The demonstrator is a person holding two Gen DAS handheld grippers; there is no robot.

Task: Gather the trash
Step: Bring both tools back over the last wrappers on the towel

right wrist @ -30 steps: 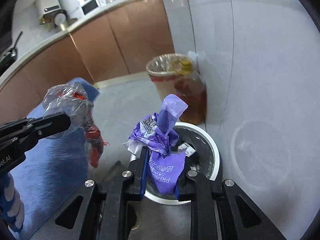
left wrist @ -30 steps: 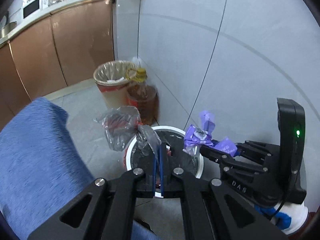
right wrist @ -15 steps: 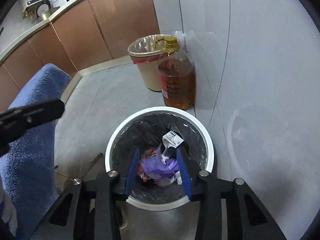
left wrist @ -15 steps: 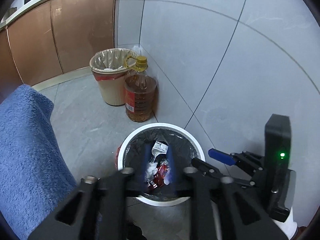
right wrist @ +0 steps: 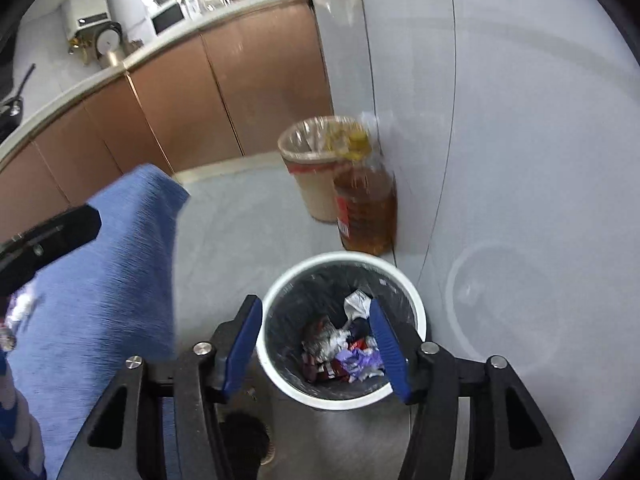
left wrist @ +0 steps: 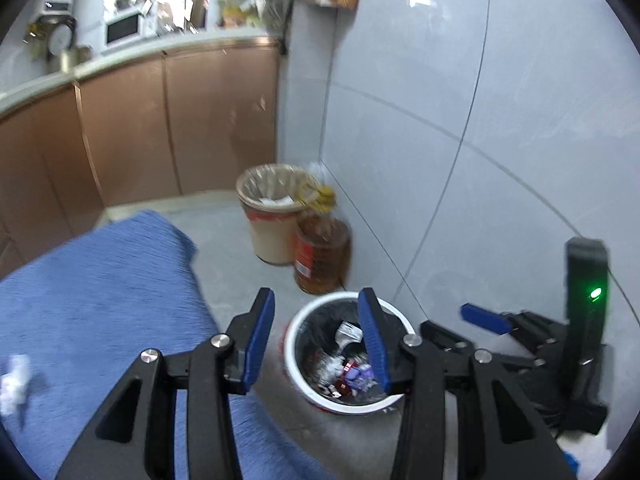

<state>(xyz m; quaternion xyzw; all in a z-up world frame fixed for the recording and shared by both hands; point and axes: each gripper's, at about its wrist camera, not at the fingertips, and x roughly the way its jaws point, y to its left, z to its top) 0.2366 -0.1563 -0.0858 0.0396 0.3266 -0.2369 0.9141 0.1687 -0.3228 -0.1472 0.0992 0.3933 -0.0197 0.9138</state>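
Both grippers hang above the white bin (right wrist: 416, 304) with jaws spread wide and empty: left gripper (left wrist: 316, 336), right gripper (right wrist: 316, 344). The trash (right wrist: 344, 354) lies at the bin's bottom, purple wrapper among red packets. Left of the bin, on the blue cloth (left wrist: 100, 300), a crumpled white scrap (left wrist: 15, 376) probably waits next.

No lettering can be read in either view; the red label on the oil bottle (right wrist: 362, 208), which stands against the wall beside the beige bin (right wrist: 310, 168), is blurred; the wrappers in the white bin (right wrist: 416, 308) show print too small to tell.
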